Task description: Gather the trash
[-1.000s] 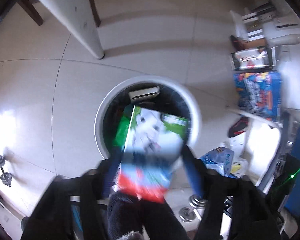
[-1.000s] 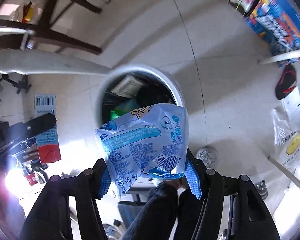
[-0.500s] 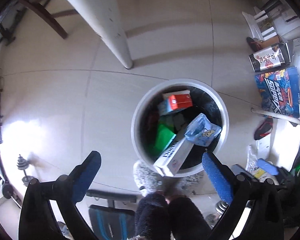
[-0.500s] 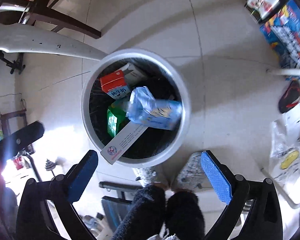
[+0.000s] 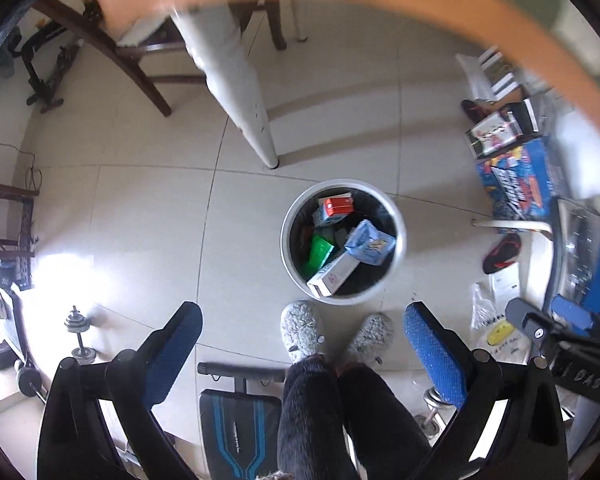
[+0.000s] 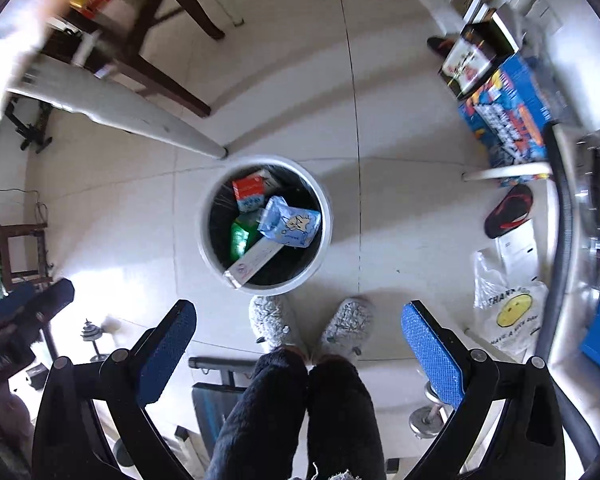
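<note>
White carton (image 5: 332, 278) – slanted against bin rim (image 5: 398, 216)

We are seeing the round white bin (image 5: 399, 236) standing upright on the tiled floor, holding a pale blue wrapper (image 5: 370, 242), a long white carton (image 5: 333, 277) leaning on its rim, a green packet (image 5: 319, 249) and a red-topped carton (image 5: 336, 209).

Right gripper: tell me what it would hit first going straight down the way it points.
Probably bare floor tile beside the white bin, though depth is unclear. The open right gripper holds nothing.
</note>
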The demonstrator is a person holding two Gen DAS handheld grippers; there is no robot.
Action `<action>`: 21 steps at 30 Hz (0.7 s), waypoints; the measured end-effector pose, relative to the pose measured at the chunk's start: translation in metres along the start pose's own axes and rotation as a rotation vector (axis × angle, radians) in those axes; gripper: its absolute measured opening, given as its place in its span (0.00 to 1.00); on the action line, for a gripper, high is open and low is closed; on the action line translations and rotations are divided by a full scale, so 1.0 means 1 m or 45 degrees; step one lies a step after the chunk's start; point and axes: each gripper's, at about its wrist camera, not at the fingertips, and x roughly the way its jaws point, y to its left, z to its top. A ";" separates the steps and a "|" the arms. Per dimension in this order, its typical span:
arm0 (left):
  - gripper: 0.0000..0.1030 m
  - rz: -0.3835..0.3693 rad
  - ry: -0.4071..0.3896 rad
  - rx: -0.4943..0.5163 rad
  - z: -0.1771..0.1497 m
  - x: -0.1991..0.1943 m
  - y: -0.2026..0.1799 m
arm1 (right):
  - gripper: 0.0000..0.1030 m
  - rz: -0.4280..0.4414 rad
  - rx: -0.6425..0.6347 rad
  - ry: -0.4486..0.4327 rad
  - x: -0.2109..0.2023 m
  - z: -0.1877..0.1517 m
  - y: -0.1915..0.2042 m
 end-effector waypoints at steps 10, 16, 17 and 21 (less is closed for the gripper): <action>1.00 -0.225 -0.067 0.031 -0.020 -0.153 -0.009 | 1.00 0.126 -0.047 -0.087 -0.183 -0.032 0.021; 1.00 -0.343 -0.126 0.085 -0.027 -0.232 -0.018 | 1.00 0.204 -0.082 -0.147 -0.293 -0.052 0.030; 1.00 -0.357 -0.138 0.085 -0.029 -0.244 -0.018 | 1.00 0.212 -0.085 -0.151 -0.308 -0.055 0.030; 1.00 -0.402 -0.199 0.082 -0.034 -0.287 -0.011 | 1.00 0.296 -0.084 -0.159 -0.355 -0.066 0.029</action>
